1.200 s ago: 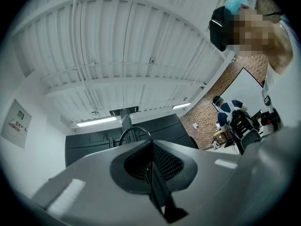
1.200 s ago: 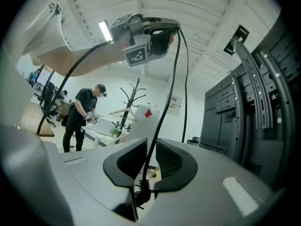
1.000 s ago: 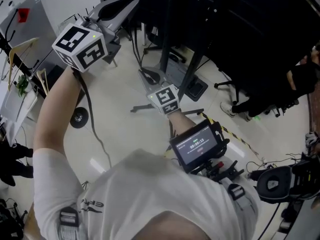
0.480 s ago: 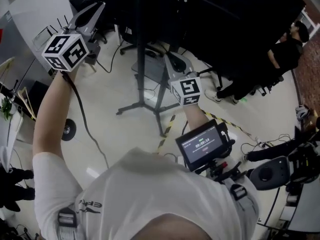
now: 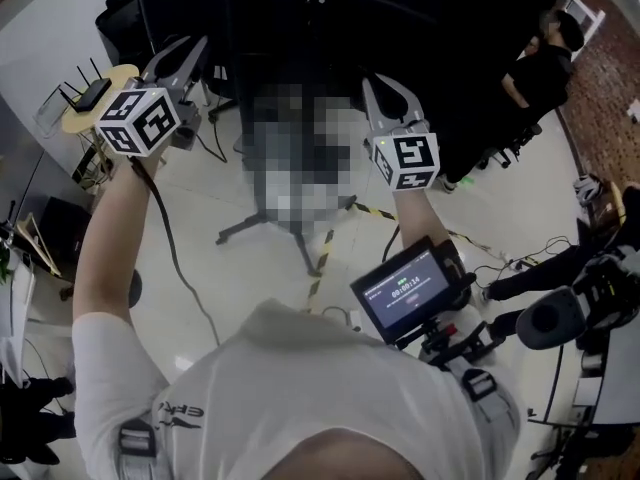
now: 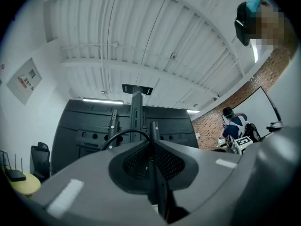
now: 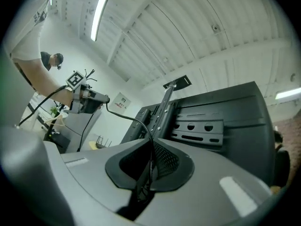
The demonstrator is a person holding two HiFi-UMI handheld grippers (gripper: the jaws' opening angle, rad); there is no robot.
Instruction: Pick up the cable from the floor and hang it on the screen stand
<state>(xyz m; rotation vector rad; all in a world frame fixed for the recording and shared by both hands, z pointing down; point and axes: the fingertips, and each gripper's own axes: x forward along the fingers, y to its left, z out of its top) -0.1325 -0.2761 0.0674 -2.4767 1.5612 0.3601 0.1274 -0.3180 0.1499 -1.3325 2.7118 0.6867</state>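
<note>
A thin black cable (image 7: 123, 117) runs from my left gripper (image 7: 89, 98) to my right gripper (image 7: 151, 145), whose jaws have just been closing and are shut on it. In the left gripper view the left gripper (image 6: 151, 138) is shut on the same cable (image 6: 123, 133), which loops out of the jaw tips. Both grippers are held up before the back of the black screen (image 6: 89, 126) and its stand column (image 6: 136, 109). The head view shows the left gripper (image 5: 190, 48) and the right gripper (image 5: 390, 93) level with each other, on either side of the column; the cable is hard to make out there.
The stand's legs (image 5: 255, 226) spread on the pale floor beside striped tape (image 5: 325, 260). A round yellow table (image 5: 92, 96) stands at the left. A person in black (image 5: 530, 68) stands at the right. A small monitor (image 5: 408, 290) hangs at my chest.
Both grippers have risen from near the stand's base to the back of the screen. The right one climbed the most, from low by the legs to level with the left.
</note>
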